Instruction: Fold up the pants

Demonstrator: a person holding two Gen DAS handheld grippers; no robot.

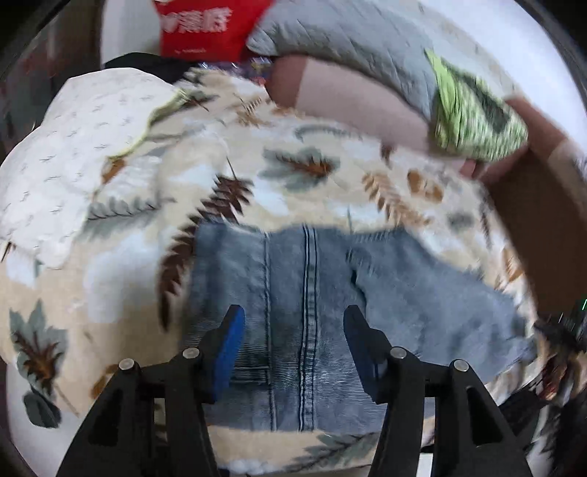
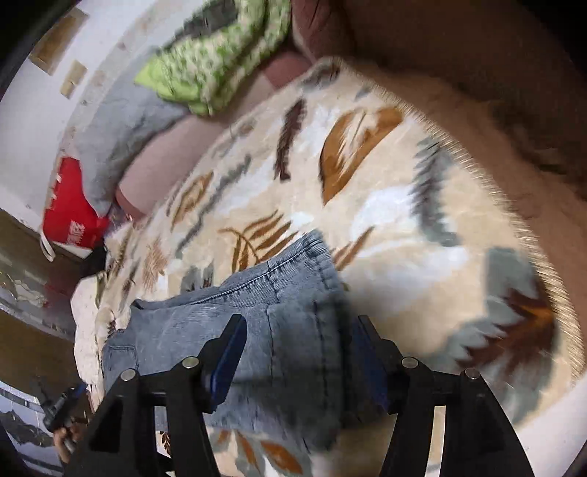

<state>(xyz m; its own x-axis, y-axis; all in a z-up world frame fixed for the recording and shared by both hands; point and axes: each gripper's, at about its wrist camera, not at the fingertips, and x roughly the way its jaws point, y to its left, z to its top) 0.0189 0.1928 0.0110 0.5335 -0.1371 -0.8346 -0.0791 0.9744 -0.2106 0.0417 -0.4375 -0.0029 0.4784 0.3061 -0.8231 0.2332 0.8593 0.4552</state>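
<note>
Light blue denim pants (image 1: 312, 286) lie bunched on a cream blanket with a leaf print (image 1: 293, 172). In the left wrist view my left gripper (image 1: 293, 323) hangs open just above the pants, jaws wide apart on either side of a double seam, holding nothing. In the right wrist view the pants (image 2: 286, 312) lie in a folded heap with a seam and a pocket showing. My right gripper (image 2: 301, 334) is open above the heap, empty. The other gripper (image 2: 62, 407) shows at the lower left edge of this view. Both views are motion-blurred.
A grey quilted pillow (image 1: 352, 36), a green patterned cloth (image 1: 473, 117) and a red bag (image 1: 209, 25) lie at the far side of the bed. A white quilted cover (image 1: 66, 146) lies at the left. A brown blanket (image 2: 477, 73) borders the right.
</note>
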